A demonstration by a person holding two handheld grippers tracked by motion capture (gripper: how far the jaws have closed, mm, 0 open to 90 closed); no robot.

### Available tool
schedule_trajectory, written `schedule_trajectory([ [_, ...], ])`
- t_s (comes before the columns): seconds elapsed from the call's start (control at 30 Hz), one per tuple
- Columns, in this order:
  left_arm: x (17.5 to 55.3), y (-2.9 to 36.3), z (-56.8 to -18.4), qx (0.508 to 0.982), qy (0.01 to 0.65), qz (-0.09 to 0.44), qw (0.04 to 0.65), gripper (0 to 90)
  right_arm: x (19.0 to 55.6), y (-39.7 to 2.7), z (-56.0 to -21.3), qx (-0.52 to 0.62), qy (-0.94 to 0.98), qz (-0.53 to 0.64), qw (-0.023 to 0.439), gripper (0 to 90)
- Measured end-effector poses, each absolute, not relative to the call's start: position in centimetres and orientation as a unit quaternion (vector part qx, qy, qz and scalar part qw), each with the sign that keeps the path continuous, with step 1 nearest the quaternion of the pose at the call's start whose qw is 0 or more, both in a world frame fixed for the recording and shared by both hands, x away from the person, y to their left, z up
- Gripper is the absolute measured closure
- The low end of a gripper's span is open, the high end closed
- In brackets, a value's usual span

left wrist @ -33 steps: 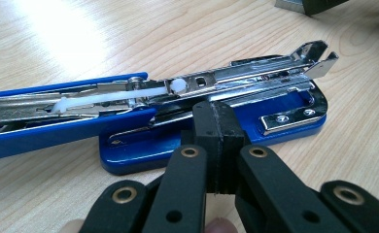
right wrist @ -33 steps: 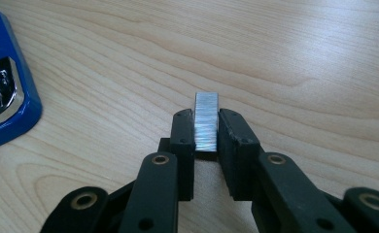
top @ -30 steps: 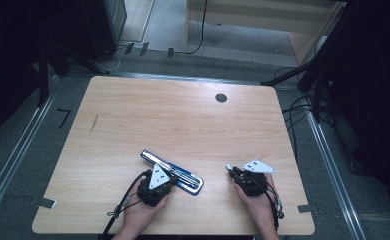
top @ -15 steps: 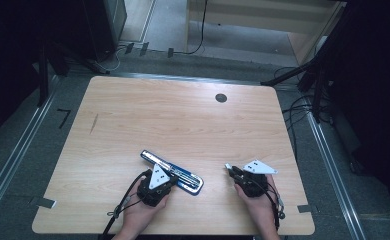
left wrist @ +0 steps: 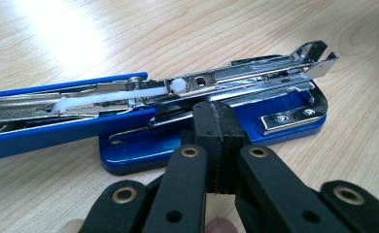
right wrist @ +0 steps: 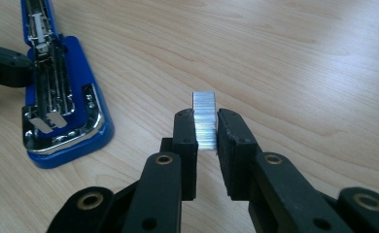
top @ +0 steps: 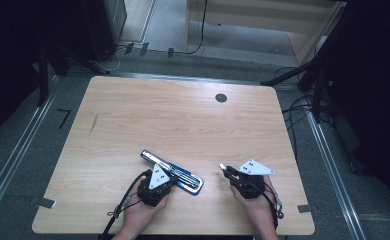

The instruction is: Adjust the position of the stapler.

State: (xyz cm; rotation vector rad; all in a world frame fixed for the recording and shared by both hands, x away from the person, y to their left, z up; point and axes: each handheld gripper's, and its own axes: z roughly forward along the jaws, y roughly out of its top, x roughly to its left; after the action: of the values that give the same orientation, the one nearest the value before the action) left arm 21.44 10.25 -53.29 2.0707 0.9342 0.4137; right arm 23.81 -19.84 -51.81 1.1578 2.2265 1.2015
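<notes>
A blue stapler (top: pixel 175 172) lies swung open on the wooden table (top: pixel 183 125), its metal magazine (left wrist: pixel 236 80) bared and its blue top arm (left wrist: pixel 56 131) stretched out flat. My left gripper (top: pixel 162 177) is shut with nothing between its pads, and its tips (left wrist: pixel 215 119) rest against the side of the stapler's base (left wrist: pixel 284 133). My right gripper (top: pixel 227 170) hovers just above the table to the right of the stapler (right wrist: pixel 61 97). It is shut on a short silver strip of staples (right wrist: pixel 204 104) that stands up between its fingers (right wrist: pixel 185 131).
A black round grommet (top: pixel 221 98) sits in the tabletop near the far edge. A dark streak (top: pixel 93 123) marks the wood at left. Cables lie on the floor beyond and to the right of the table. Both hands are near the front edge.
My right gripper has lifted slightly and drifted a little left with the staple strip held in it. The left gripper and the stapler have stayed put.
</notes>
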Motion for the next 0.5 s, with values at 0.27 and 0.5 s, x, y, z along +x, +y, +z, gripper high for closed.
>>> schedule_trajectory([
  [0.27,21.4,10.2,-53.3,0.820,0.369,0.164,0.404,90.0,23.6,-18.9,-51.2,0.388,0.798,0.426,0.174,79.6],
  [0.5,21.4,10.2,-53.3,0.821,0.369,0.164,0.405,90.0,23.4,-18.0,-50.8,0.375,0.805,0.428,0.168,79.7],
])
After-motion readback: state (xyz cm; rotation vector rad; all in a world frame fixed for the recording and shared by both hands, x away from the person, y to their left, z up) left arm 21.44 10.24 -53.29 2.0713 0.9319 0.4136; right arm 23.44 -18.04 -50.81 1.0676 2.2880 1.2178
